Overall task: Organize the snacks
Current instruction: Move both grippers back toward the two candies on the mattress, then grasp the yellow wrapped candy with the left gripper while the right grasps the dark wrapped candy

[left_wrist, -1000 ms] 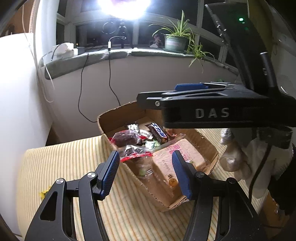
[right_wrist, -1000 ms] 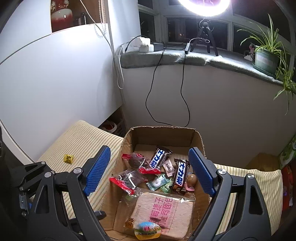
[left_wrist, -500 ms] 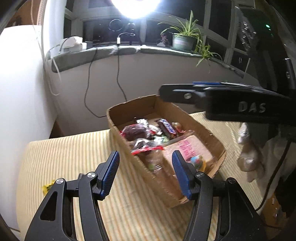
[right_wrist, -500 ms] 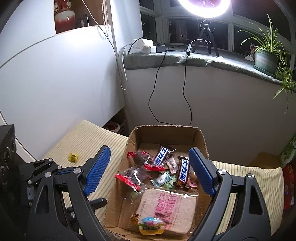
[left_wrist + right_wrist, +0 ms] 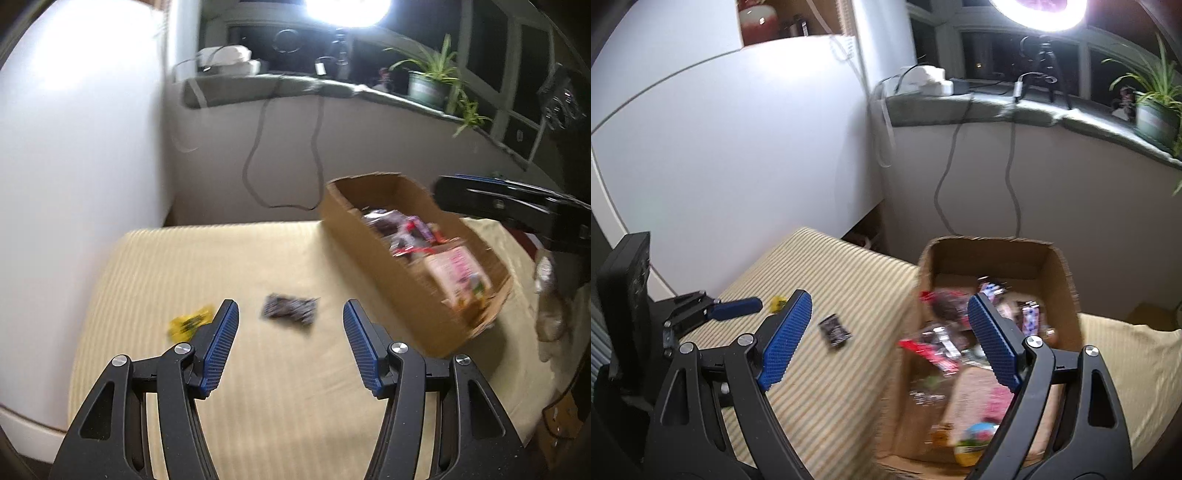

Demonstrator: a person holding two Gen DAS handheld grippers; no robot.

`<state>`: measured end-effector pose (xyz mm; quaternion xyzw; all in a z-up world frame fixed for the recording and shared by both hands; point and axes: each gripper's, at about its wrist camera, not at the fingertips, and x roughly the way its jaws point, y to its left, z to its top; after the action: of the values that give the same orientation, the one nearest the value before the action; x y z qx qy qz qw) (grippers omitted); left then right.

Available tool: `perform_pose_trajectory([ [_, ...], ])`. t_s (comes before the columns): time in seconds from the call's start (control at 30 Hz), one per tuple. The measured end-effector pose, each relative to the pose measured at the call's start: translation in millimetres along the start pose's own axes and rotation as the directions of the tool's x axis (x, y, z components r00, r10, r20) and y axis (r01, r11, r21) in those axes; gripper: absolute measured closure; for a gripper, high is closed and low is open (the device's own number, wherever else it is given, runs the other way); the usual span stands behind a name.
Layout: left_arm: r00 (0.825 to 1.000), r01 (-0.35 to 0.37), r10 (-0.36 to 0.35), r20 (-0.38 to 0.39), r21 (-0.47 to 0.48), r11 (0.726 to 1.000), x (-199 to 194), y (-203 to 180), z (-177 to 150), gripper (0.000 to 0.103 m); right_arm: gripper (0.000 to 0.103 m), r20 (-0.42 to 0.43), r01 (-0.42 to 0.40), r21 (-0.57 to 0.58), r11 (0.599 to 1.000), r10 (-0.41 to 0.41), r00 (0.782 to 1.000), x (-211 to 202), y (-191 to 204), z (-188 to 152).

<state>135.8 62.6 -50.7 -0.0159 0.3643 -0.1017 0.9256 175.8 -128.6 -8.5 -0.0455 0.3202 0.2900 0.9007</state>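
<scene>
A cardboard box [image 5: 373, 254] [image 5: 1067, 273] holding several snack packets stands on the striped yellow cloth. A dark snack packet [image 5: 290, 308] [image 5: 834, 329] lies on the cloth left of the box. A small yellow candy [image 5: 188, 323] [image 5: 777, 302] lies further left. My left gripper [image 5: 290, 345] is open and empty, just short of the dark packet; it also shows in the right wrist view [image 5: 735, 307]. My right gripper [image 5: 888, 341] is open and empty over the box's left wall, and shows in the left wrist view [image 5: 509, 206].
The striped cloth [image 5: 207, 266] covers the surface. A white panel [image 5: 74, 166] stands to the left. A windowsill [image 5: 979, 103] behind carries a power strip, cables, a ring light and a potted plant [image 5: 428, 86]. Cables hang down the wall.
Both views swung left. The left gripper moved away from the box and now faces the dark packet and yellow candy on the cloth. The right gripper shifted left over the box's left wall.
</scene>
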Motion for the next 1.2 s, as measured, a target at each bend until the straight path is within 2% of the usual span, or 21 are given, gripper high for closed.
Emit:
perform_pose_trajectory([
  [0.17, 0.999, -0.039, 0.038, -0.029, -0.048, 0.998, -1, 38, -21, 0.045, 0.014, -0.033, -0.046, -0.013, 0.999, 0.046, 0.998, 15, 27, -10],
  [0.37, 0.997, -0.061, 0.058, -0.054, -0.058, 0.996, 3, 60, -35, 0.048, 0.014, -0.099, -0.069, -0.058, 0.996, 0.063, 0.993, 42, 61, -34],
  [0.5, 0.996, -0.07, 0.067, -0.064, -0.047, 0.996, 10, 68, -37, 0.052, 0.02, -0.132, -0.053, -0.088, 0.995, 0.041, 0.99, 60, 77, -45],
  [0.6, 0.995, -0.073, 0.071, -0.076, -0.028, 0.997, 19, 71, -36, 0.054, 0.025, -0.146, -0.012, -0.124, 0.992, -0.007, 0.989, 71, 84, -49],
  [0.93, 0.988, -0.087, 0.097, -0.117, 0.087, 0.992, 53, 70, -33, 0.056, 0.038, -0.202, 0.077, -0.154, 0.985, -0.107, 0.974, 112, 90, -57],
  [1.03, 0.987, -0.086, 0.101, -0.123, 0.122, 0.989, 60, 69, -31, 0.056, 0.04, -0.209, 0.097, -0.157, 0.983, -0.129, 0.969, 121, 89, -58],
  [1.2, 0.988, -0.086, 0.101, -0.121, 0.119, 0.989, 66, 75, -25, 0.056, 0.04, -0.214, 0.112, -0.156, 0.981, -0.144, 0.966, 130, 86, -57],
])
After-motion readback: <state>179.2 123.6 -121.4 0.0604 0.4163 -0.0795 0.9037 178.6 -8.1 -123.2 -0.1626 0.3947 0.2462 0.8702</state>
